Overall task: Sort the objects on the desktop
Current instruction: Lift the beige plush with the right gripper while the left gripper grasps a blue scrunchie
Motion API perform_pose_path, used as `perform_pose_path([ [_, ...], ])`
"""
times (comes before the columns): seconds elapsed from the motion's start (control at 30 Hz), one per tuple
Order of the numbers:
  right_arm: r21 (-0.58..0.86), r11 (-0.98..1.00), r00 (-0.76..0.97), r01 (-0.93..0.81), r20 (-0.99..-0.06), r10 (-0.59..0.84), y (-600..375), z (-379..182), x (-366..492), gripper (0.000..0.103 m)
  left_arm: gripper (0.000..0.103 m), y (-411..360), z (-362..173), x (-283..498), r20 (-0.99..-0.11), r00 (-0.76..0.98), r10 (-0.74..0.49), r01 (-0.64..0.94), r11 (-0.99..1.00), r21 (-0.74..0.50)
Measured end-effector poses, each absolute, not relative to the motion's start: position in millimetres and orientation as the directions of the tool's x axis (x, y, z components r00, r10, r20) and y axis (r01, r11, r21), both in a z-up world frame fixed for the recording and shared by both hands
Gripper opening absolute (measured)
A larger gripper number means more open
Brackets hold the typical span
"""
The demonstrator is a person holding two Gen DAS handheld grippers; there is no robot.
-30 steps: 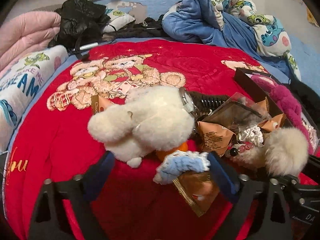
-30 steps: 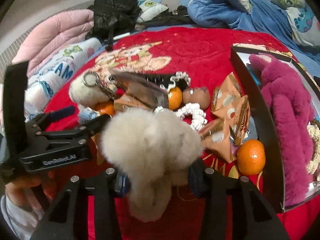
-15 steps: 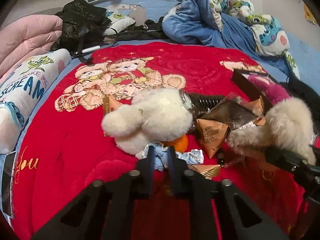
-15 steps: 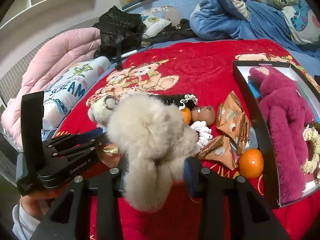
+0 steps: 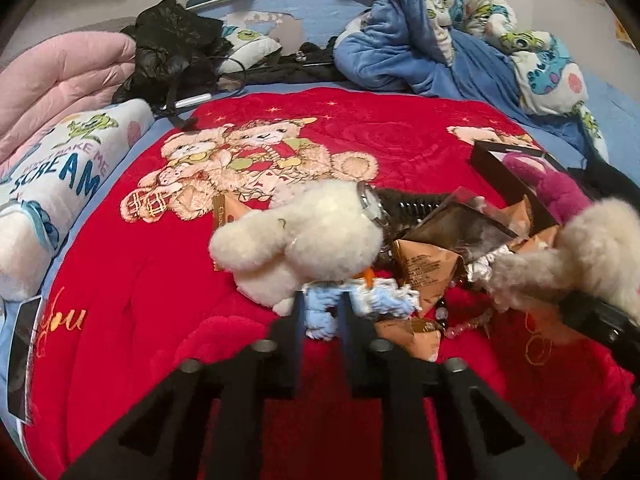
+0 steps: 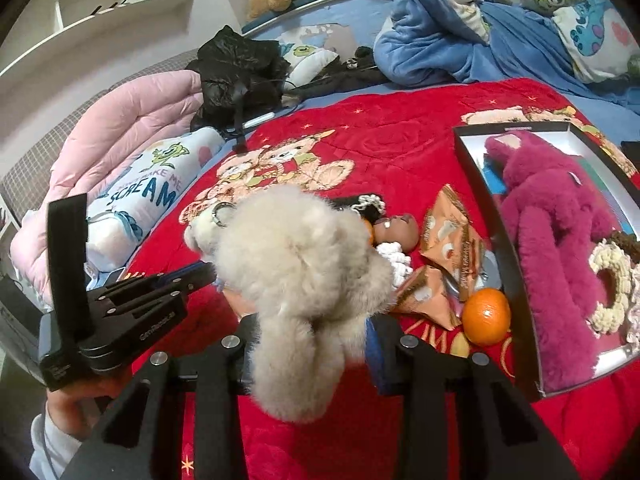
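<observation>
A blue knitted scrunchie (image 5: 320, 312) is pinched between the narrowly parted jaws of the left gripper (image 5: 320, 316) (jaws just reopened slightly), on the red blanket (image 5: 140, 280); a grey plush toy (image 6: 304, 272) is clamped in the right gripper (image 6: 312, 328), lifted left of the black box (image 6: 516, 280)

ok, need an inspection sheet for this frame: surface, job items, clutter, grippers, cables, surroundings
Surface: red quilt with a teddy print, on a bed.
Job's things: white plush, snack packets, orange lying loose; magenta plush in the box.
Clutter: black bag, pink quilt.
Grippers: left gripper closed on a blue knitted piece, jaws just eased wider; right gripper holds a beige plush.
Cables: thin dark cord by the bag.
Surroundings: blue blanket, shelves.
</observation>
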State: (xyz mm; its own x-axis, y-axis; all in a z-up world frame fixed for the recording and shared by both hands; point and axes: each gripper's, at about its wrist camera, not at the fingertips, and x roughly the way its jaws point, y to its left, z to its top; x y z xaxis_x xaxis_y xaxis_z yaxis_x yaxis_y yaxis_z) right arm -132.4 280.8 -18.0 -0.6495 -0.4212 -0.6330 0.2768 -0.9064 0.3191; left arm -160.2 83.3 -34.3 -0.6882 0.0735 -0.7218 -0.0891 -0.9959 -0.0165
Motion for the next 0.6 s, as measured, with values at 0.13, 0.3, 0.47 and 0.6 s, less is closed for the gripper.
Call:
perform_pose_path([
  [0.13, 0.332, -0.903, -0.653, 0.272, -0.626, -0.427, 289.4, -17.3, -130.7, 0.037, 0.036, 90.0, -32.4, -159.9, -0.704, -0.701, 0.117, -0.117, -0.992, -0.048],
  [0.3, 0.334, -0.907, -0.658, 0.257, -0.627, -0.417, 296.3, -17.2, -132.1, 0.037, 0.044, 104.1, -34.3, -163.0, -0.695, -0.712, 0.098, -0.125, -0.992, -0.012],
  [0.47, 0.319, -0.909, -0.657, 0.268, -0.63, -0.414, 295.3, -16.7, -132.9, 0.037, 0.044, 103.6, -35.5, -170.1, -0.681, -0.727, 0.087, -0.114, -0.993, -0.004],
  [0.6, 0.314, -0.907, -0.654, 0.279, -0.63, -0.419, 293.2, -16.4, -134.5, 0.037, 0.044, 102.4, -36.6, -174.7, -0.679, -0.731, 0.067, -0.109, -0.994, 0.02],
])
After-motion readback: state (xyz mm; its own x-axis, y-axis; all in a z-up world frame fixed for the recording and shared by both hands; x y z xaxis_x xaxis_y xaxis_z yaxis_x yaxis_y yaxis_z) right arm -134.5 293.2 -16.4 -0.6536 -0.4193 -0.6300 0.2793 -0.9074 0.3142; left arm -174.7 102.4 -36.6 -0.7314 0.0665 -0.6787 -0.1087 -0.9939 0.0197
